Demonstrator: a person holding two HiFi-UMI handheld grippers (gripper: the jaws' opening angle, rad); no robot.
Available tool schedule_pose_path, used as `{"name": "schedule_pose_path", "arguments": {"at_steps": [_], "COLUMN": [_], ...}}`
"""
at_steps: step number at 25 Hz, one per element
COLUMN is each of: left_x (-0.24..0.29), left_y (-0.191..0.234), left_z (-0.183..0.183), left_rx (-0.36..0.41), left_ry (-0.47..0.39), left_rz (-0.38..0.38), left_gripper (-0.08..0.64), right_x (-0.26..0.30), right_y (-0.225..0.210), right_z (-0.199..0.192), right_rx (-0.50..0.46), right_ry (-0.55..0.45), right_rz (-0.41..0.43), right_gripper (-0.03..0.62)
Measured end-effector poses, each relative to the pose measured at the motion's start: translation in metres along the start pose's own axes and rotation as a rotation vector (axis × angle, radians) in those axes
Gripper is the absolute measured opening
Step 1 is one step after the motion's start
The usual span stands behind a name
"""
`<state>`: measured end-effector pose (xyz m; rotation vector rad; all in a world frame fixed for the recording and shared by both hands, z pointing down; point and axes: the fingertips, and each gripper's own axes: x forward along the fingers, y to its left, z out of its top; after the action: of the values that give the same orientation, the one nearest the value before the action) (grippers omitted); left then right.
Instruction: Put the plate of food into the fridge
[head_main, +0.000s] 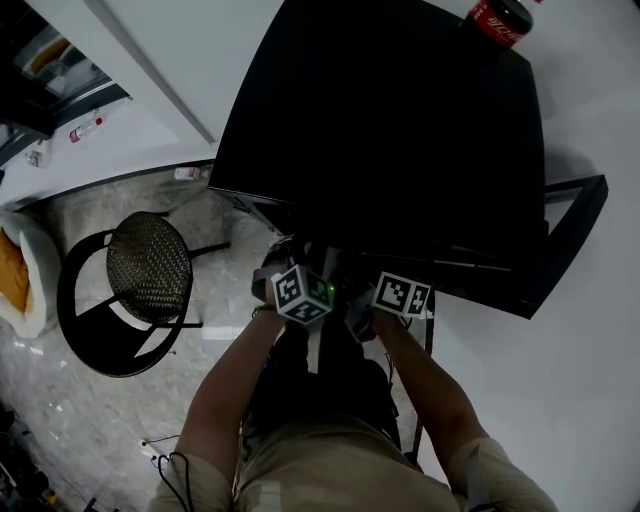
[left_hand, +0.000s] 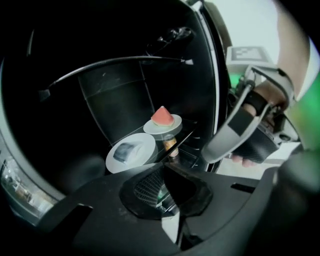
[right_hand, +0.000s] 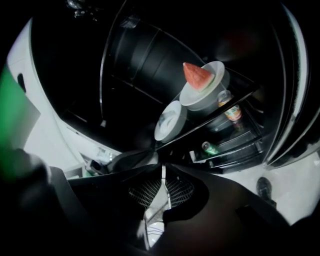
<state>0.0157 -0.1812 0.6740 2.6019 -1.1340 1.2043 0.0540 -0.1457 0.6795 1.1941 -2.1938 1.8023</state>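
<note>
Left tongs (left_hand: 167, 167) are sitting closed, pads together, nothing between them. Right tongs (right_hand: 162, 169) are showing the same: only a thin slit between the pads, gripping nothing. Both are pointing down into the open fridge (head_main: 400, 130), side by side, and the person's forearms are reaching in from below in the head view.

Just past the tips, a glass shelf (right_hand: 200, 126) is carrying two dishes. The nearer one is a white plate (right_hand: 170, 121) with something dark on it that I can't make out. Just beside it, further in along the shelf, the plate of food (right_hand: 206, 92) is sitting upright with a red wedge (right_hand: 196, 75) on top. So the plate is resting inside the fridge, clear of both tongs.

Under the shelf a bottle (right_hand: 231, 112) is standing with an orange label, and lower down a green can or bottle (right_hand: 210, 148) is lying in a dark tray.

A red-labelled cola bottle (head_main: 498, 20) is resting on top of the fridge. Off to the left, a black mesh chair (head_main: 148, 265) is standing on the floor, well apart from it.
</note>
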Motion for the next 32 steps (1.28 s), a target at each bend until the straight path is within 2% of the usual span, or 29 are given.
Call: {"name": "schedule_pose_path", "arguments": {"at_steps": [3,7,10,13,16,18,22,28,32], "left_x": [-0.009,-0.021,-0.031,-0.041,-0.049,-0.054,-0.065,-0.083,-0.091], "left_y": [-0.001,0.005,0.009,0.008,0.009,0.011,0.019,0.025,0.023], "left_z": [-0.003,-0.002,-0.002,-0.006,-0.006,-0.006,-0.002,0.009,0.014], "left_rx": [-0.017,-0.043,-0.067,-0.104,-0.119,-0.109,-0.099,-0.113,-0.115], "left_ry": [-0.01,-0.039,-0.064,-0.079,-0.102,-0.111,-0.147,-0.198,-0.206], "left_rz": [-0.02,-0.058,-0.096,-0.128,-0.126,-0.108,-0.073,-0.064,-0.071], "left_gripper": [0.011,0.011,0.011,0.011,0.011,0.011,0.011,0.011,0.011], "right_x": [-0.005,-0.012,-0.015,-0.015,-0.011,-0.009,-0.005,-0.009,-0.013], "right_y": [0.012,0.026,0.041,0.064,0.084,0.093,0.109,0.138,0.151], "right_z": [-0.004,-0.006,-0.008,-0.015,-0.021,-0.023,-0.024,-0.023,-0.022], "right_rx": [-0.013,-0.12,-0.274,-0.472,-0.648,-0.727,-0.813,-0.935,-0.949], "right_ry": [0.019,0.058,0.09,0.124,0.139,0.131,0.102,0.075,0.057], "right_rz": [0.025,0.023,0.004,-0.003,-0.003,-0.004,-0.004,0.005,0.029], "right_gripper": [0.034,0.032,0.032,0.032,0.032,0.032,0.032,0.032,0.032]}}
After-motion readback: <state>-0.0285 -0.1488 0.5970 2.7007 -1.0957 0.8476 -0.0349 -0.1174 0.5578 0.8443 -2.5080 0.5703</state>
